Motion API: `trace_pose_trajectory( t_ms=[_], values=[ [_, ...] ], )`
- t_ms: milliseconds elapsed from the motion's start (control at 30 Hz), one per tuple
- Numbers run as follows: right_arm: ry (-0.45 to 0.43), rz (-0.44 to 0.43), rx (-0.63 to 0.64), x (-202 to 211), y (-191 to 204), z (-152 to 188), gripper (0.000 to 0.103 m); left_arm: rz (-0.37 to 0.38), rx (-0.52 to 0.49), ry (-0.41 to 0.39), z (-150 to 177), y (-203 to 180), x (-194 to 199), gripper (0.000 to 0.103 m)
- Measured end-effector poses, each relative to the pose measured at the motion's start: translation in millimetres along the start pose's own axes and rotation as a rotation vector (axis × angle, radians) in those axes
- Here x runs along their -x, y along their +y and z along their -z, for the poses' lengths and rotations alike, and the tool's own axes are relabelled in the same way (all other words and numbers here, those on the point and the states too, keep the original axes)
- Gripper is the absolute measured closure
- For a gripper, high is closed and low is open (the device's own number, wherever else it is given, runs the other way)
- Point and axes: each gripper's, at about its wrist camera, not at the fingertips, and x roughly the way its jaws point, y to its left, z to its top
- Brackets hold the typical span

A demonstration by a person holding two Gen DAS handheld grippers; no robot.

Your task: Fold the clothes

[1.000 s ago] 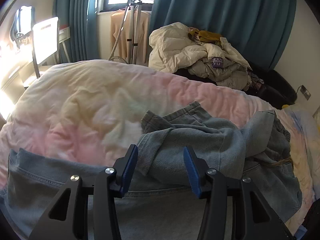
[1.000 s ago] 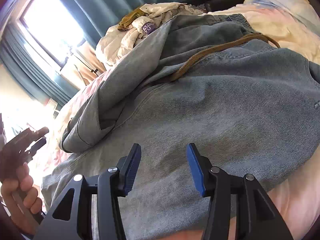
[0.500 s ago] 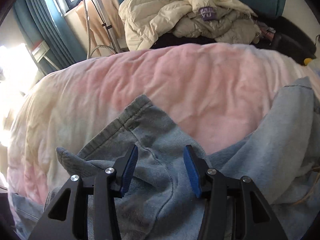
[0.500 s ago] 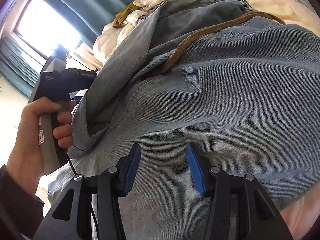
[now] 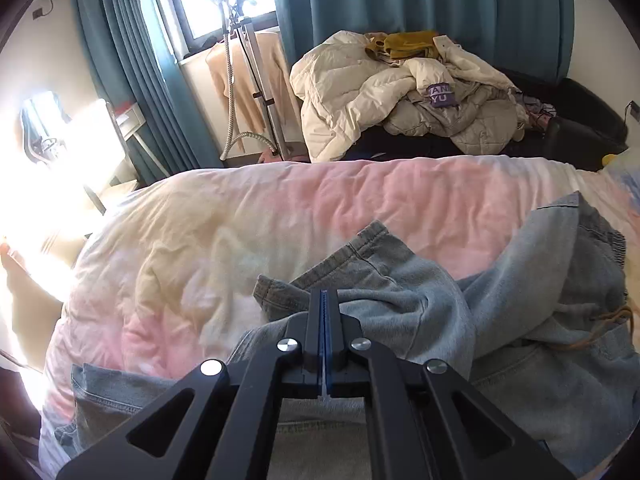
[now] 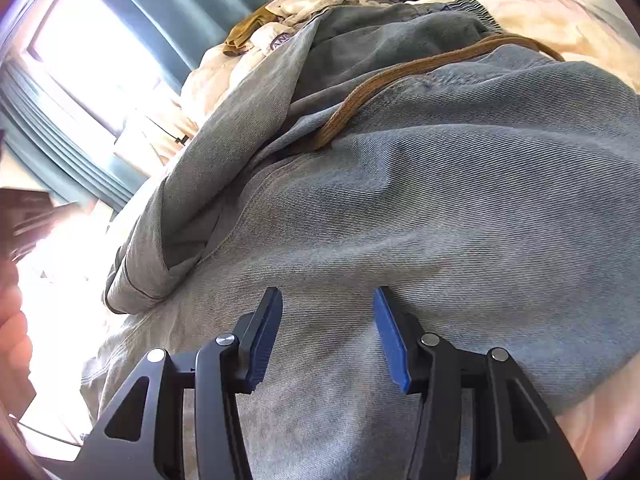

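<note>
The jeans (image 5: 420, 312) are lying crumpled on the bed, on top of a pink and cream duvet (image 5: 224, 240). One leg is folded back over the rest, its hem (image 5: 344, 252) pointing up toward the far side of the bed.

Left gripper (image 5: 325, 300) has its jaws pressed flat together, blue pads touching, right at the bunched edge of that folded leg. The tips look like they're in the denim, but from this angle I can't tell for sure if there's cloth pinched between them or if they're just closed in front of it.

Right gripper (image 6: 326, 304) is wide open — jaws spread, tips just over the broad flat part of the jeans, not gripping anything. From the right wrist view you can see a brown drawstring (image 6: 380, 84) running across the denim up toward the waistband (image 6: 460, 6), with the folded-over leg off to the left of it.

Background stuff: teal curtains (image 5: 400, 8) along the far wall, a pile of cream jackets (image 5: 384, 92) heaped behind the bed with something mustard yellow on top, and a garment steamer (image 5: 240, 64) standing by the window. At the left edge of the right wrist view there's a blurry bit of hand (image 6: 12, 328) — pretty washed out by the sunlight.
</note>
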Motion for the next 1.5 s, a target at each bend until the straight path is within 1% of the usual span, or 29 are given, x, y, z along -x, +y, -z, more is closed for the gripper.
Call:
trace_pose_trajectory(
  t_ms=[133,200,267,333,367,400,433,467,533,733,833,900,967,1000,1033,1067,1100,1133,1167,1267,1333,1400,1500],
  values=[
    [-0.002,0.009,0.016,12.1,-5.3,-1.8,0.055,0.084,0.017,-0.004,6.0,16.8,21.1,0.103],
    [0.005,0.013,0.027,15.6,-4.9,1.0,0.055,0.129,0.033,0.032,7.1,16.7,18.5,0.103],
    [0.017,0.005,0.025,24.9,-8.2,6.4,0.055,0.185,0.064,0.082,8.2,13.1,10.4,0.097],
    [0.012,-0.006,0.022,30.9,-4.7,8.3,0.055,0.228,0.111,0.114,7.4,6.9,-1.8,0.077],
    [0.006,-0.010,0.022,33.1,-4.9,7.8,0.055,0.245,0.128,0.127,6.2,2.8,-8.6,0.069],
    [0.003,-0.014,0.018,32.2,-4.3,7.7,0.055,0.253,0.134,0.134,3.6,-3.5,-16.9,0.051],
    [0.001,-0.018,0.015,31.4,-3.6,7.7,0.055,0.260,0.141,0.141,1.0,-9.8,-25.2,0.045],
    [0.001,-0.022,0.011,30.2,-3.1,7.5,0.055,0.267,0.147,0.148,-1.7,-16.1,-33.5,0.045],
    [0.016,-0.036,-0.002,24.0,-4.0,5.7,0.055,0.274,0.153,0.161,-7.0,-29.2,-50.5,0.045],
    [0.054,-0.071,-0.022,1.8,-5.7,0.0,0.055,0.171,0.061,0.195,-16.6,-73.8,-112.1,0.045],
    [0.053,-0.065,-0.020,-5.5,-8.6,-3.1,0.055,0.167,0.056,0.225,-19.0,-86.7,-140.8,0.045],
    [0.057,-0.067,-0.027,-10.6,-10.2,-4.2,0.055,0.163,0.049,0.227,-20.5,-93.5,-152.3,0.045],
    [0.054,-0.064,-0.022,-11.8,-9.4,-4.5,0.055,0.126,0.003,0.245,-20.2,-103.4,-163.4,0.045],
    [0.052,-0.063,-0.019,-12.4,-9.0,-4.7,0.055,0.101,-0.029,0.255,-19.7,-108.8,-168.5,0.047],
    [0.050,-0.062,-0.017,-12.9,-8.6,-4.8,0.055,0.078,-0.057,0.253,-19.0,-113.0,-171.3,0.059],
    [0.048,-0.061,-0.014,-13.5,-8.2,-5.0,0.055,0.059,-0.075,0.246,-18.2,-115.7,-171.8,0.064],
    [0.046,-0.060,-0.012,-14.1,-7.7,-5.2,0.055,0.049,-0.080,0.238,-17.6,-116.8,-170.4,0.075],
    [0.045,-0.059,-0.009,-14.7,-7.3,-5.3,0.055,0.041,-0.076,0.225,-17.2,-116.5,-167.0,0.091],
    [0.043,-0.058,-0.007,-15.3,-6.9,-5.5,0.055,0.032,-0.072,0.210,-17.1,-115.2,-161.6,0.095],
    [0.037,-0.054,0.000,-17.1,-5.7,-5.9,0.055,0.027,-0.061,0.147,-17.5,-106.1,-137.1,0.097],
    [0.034,-0.052,0.006,-18.2,-4.9,-6.2,0.055,0.045,-0.044,0.096,-16.7,-93.8,-113.0,0.097],
    [0.028,-0.044,0.020,-18.8,-3.5,-6.4,0.055,0.055,-0.019,0.045,-11.6,-75.6,-85.6,0.097],
    [0.019,-0.026,0.032,-19.1,0.1,-6.5,0.055,0.079,0.037,-0.004,-3.2,-40.0,-44.1,0.098]
  ],
)
